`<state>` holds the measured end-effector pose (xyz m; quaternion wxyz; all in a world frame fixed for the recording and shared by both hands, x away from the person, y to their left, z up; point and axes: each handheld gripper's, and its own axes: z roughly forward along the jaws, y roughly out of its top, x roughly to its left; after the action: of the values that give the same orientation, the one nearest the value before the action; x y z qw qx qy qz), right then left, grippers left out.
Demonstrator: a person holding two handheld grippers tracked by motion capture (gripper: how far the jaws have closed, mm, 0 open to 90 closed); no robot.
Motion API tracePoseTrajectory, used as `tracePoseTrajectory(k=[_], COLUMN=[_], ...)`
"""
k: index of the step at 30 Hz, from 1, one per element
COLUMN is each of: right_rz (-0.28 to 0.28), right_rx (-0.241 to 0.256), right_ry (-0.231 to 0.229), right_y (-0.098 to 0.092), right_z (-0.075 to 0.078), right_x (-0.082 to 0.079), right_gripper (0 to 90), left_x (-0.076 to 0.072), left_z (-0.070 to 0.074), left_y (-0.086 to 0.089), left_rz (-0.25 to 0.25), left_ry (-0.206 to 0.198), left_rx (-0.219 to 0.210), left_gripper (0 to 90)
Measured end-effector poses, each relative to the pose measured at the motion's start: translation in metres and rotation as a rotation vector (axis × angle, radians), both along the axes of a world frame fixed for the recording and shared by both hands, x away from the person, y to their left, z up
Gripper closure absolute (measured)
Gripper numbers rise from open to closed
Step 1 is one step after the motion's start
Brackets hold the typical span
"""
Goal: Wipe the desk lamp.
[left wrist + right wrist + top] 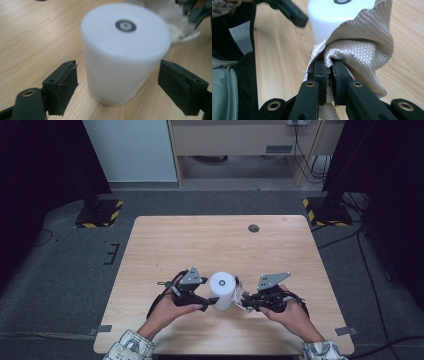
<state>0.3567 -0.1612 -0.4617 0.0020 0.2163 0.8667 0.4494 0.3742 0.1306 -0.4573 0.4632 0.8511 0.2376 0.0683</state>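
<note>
While the high view looks down on the pale wooden tabletop (220, 240), a white cylinder (222, 291) stands upright at lower centre of the frame, between the two claws. The left claw (210, 304) reaches in from lower left with its jaws spread beside the cylinder's base, and the right claw (246, 301) comes from the right, holding a crumpled beige cloth (241, 296) against the cylinder's side.

Seen in the left claw view, the cylinder (125, 52) stands at centre frame, smooth and matt white, with a small grey round mark on its flat top. The left claw (117, 82) is wide open, one jaw at lower left and one at lower right, both clear of the wall. A corner of the cloth (180, 22) shows at upper right.

Seen in the right claw view, the right claw (329, 66) is clamped on a fold of the cloth (362, 50), a quilted, diamond-patterned fabric bunched over the jaws and pressed to the cylinder (329, 17) at the top of the frame.

My judgement of the risk: with nothing gripping the cylinder, a firm wipe from the cloth could push it over or slide it across the wood; the cloth, held by only a small fold, might also slip out
</note>
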Motion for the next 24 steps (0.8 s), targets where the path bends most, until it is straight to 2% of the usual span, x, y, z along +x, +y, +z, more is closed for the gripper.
tracePoseTrajectory(k=[4,8,10,12,14,15,17,22,24], right_rz=[0.001,0.002,-0.002,-0.001,0.002,0.006,0.006,0.028,0.032], right_rx=[-0.009,-0.011,-0.01,-0.015,-0.02,-0.022,-0.014,-0.023,-0.015], right_ry=[-0.002,-0.001,0.0,-0.005,-0.001,0.001,0.009,0.013,0.0], right_y=[0.002,0.003,0.002,0.003,0.004,0.004,0.006,0.016,0.018], right_z=[-0.001,-0.001,-0.001,-0.002,-0.003,-0.003,-0.005,-0.009,-0.004], right_x=[0.0,0.0,0.0,0.0,0.0,0.0,0.001,0.0,-0.002], right_gripper=[83.8,83.8,83.8,83.8,83.8,83.8,83.7,83.7,83.8], left_x=[0.0,0.009,0.016,0.024,0.031,0.032,0.033,0.035,0.035], left_z=[0.014,0.027,0.031,0.03,0.026,0.023,0.02,0.016,0.014], left_y=[-0.004,-0.012,-0.016,-0.019,-0.02,-0.021,-0.021,-0.023,-0.022], left_rz=[-0.018,-0.003,-0.012,-0.014,-0.004,-0.004,-0.014,-0.003,-0.001], left_ry=[-0.022,-0.04,-0.041,-0.019,0.022,0.032,0.062,0.091,0.102], left_rx=[-0.015,-0.031,-0.024,-0.026,-0.032,-0.02,-0.04,-0.076,-0.09], left_gripper=[15.5,17.0,18.1,20.2,22.8,23.3,23.2,22.6,22.7])
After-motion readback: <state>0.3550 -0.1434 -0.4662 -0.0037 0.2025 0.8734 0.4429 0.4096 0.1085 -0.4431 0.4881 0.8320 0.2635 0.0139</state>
